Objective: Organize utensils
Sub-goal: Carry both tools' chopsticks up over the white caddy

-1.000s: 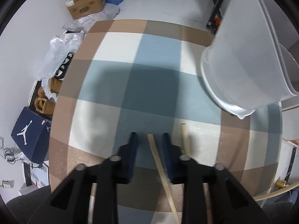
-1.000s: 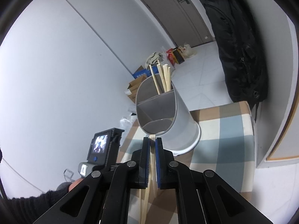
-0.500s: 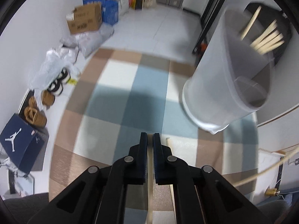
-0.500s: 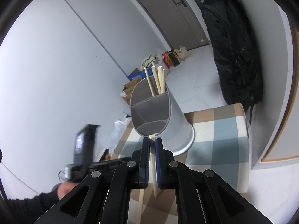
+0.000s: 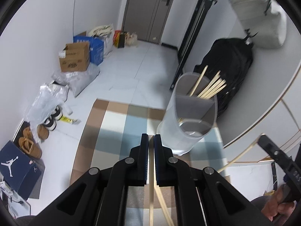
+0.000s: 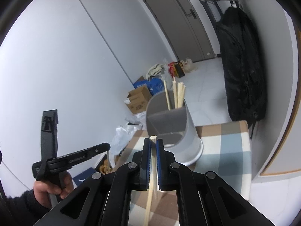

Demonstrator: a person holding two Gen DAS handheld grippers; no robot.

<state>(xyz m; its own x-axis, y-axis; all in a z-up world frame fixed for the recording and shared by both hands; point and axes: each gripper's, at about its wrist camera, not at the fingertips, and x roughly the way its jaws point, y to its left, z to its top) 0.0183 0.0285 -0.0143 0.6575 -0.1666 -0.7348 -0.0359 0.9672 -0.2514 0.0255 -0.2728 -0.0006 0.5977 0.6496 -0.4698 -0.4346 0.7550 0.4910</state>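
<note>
We hold one wooden chopstick in each gripper. The left gripper (image 5: 151, 141) has its fingers closed on a chopstick (image 5: 151, 197) that runs back between them toward us, and the right gripper (image 6: 153, 145) is clamped on another chopstick (image 6: 152, 162) whose blunt end pokes just past the fingertips. Gripping near the thick end leaves the long part trailing behind, which we judge suits a tip-down drop into the holder.

The holder (image 5: 190, 120) is our landmark: a pale, translucent, divided cylinder standing upright just beyond both grippers. Its far compartment already carries a bundle of chopsticks (image 5: 210, 88) leaning toward the rim, so like goes with like; the near compartments look mostly empty, though we cannot tell what lies at their bottom. From the left wrist view, another stick (image 5: 163, 207) lies beside the gripped one, nearer to us than the holder; whether it rests on the surface or is carried we cannot tell.

The holder sits on a worktop (image 5: 116, 124) covered in a checked cloth of blue, cream and brown. Behind the holder a black backpack (image 5: 231, 71) leans against the white wall. Left of it, cardboard boxes (image 5: 74, 57), plastic bags and shoes crowd the tiled floor, with a grey door (image 5: 150, 9) beyond.
</note>
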